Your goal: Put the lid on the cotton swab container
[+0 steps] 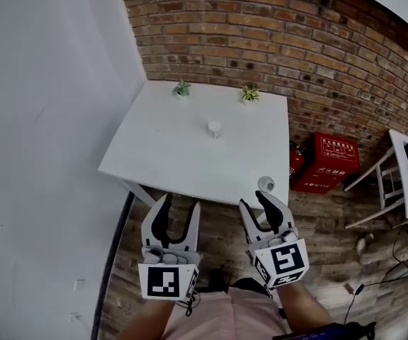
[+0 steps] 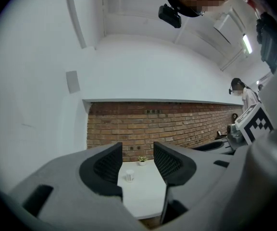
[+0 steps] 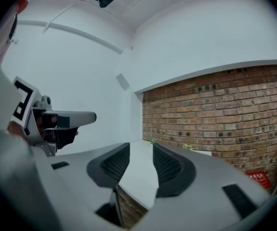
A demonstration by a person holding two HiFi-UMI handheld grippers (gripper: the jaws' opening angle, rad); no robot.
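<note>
A small white cotton swab container (image 1: pixel 214 128) stands upright near the middle of the white table (image 1: pixel 161 154). A round white lid (image 1: pixel 265 183) lies by the table's front right corner. Both grippers hang in front of the table's near edge, short of it. My left gripper (image 1: pixel 180 205) is open with nothing between its jaws; in the left gripper view (image 2: pixel 137 160) the container (image 2: pixel 129 176) shows far off between the jaws. My right gripper (image 1: pixel 256 201) is open and empty too, just below the lid. In the right gripper view (image 3: pixel 141 160) only the table (image 3: pixel 139 174) shows between the jaws.
Two small potted plants (image 1: pixel 182 88) (image 1: pixel 250 93) stand at the table's back edge against a brick wall (image 1: pixel 275 41). A red fire extinguisher box (image 1: pixel 335 158) sits on the floor to the right, a white rack (image 1: pixel 402 183) beyond it. A white wall (image 1: pixel 41 119) runs along the left.
</note>
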